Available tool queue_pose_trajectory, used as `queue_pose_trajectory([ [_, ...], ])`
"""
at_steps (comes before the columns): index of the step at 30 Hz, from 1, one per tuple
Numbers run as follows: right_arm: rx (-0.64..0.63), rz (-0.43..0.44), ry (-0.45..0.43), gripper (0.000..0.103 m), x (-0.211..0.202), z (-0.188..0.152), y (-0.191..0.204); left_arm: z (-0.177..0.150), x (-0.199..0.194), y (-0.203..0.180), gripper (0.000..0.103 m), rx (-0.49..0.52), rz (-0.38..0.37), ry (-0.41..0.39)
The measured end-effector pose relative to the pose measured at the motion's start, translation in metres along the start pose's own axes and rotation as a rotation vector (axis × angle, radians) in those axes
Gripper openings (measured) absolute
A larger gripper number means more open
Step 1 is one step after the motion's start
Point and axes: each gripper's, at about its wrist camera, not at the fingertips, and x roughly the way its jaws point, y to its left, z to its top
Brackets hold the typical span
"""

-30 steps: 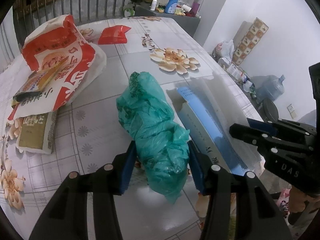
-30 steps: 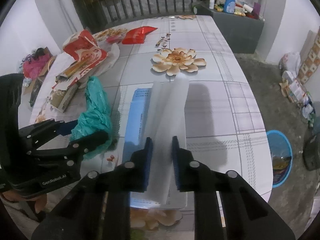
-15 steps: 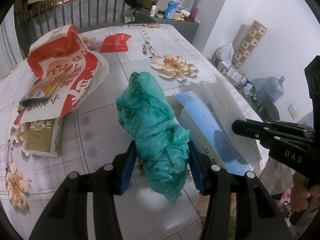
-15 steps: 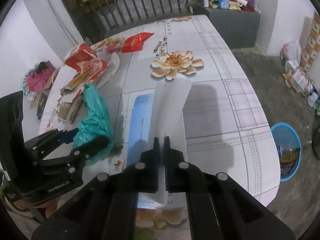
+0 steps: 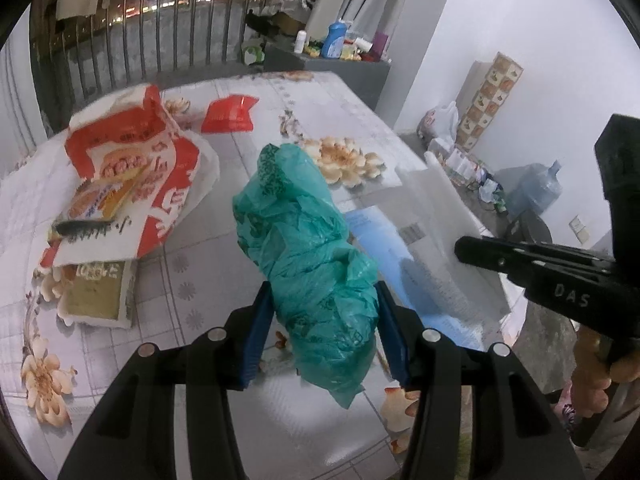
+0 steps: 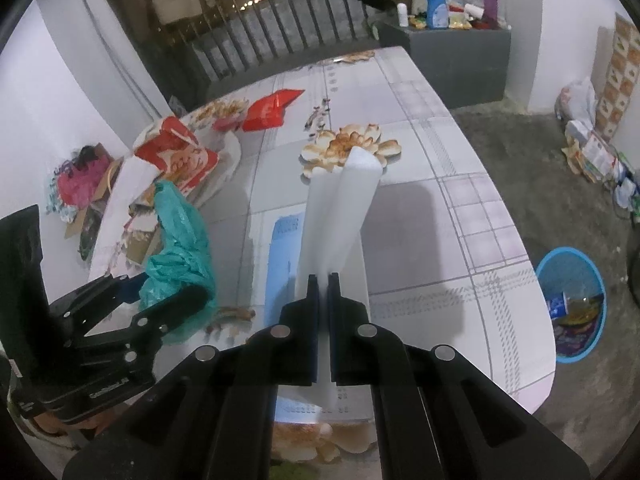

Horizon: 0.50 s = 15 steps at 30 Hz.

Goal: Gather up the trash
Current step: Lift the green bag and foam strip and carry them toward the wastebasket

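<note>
My left gripper is shut on a crumpled green plastic bag and holds it above the flowered table. The bag also shows in the right wrist view. My right gripper is shut on a folded white foam sheet, lifted over a blue and white box. The sheet and the box also show in the left wrist view. A red and white bag, a small tan packet and a red wrapper lie on the table.
A blue bin with trash stands on the floor right of the table. A grey cabinet with bottles is beyond the far end. Bags and boxes sit by the right wall. A railing runs behind.
My right gripper has closed fully on the white foam sheet and lifted it off the box. My left gripper has risen a little with the green bag.
</note>
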Motion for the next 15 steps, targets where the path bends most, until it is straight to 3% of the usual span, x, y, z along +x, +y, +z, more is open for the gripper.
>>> queue_pose_trajectory([
  [15, 0.074, -0.015, -0.102, 0.003, -0.027, 0.004, -0.015, 0.031, -0.014, -0.017, 0.049, 0.1, -0.067, -0.066],
])
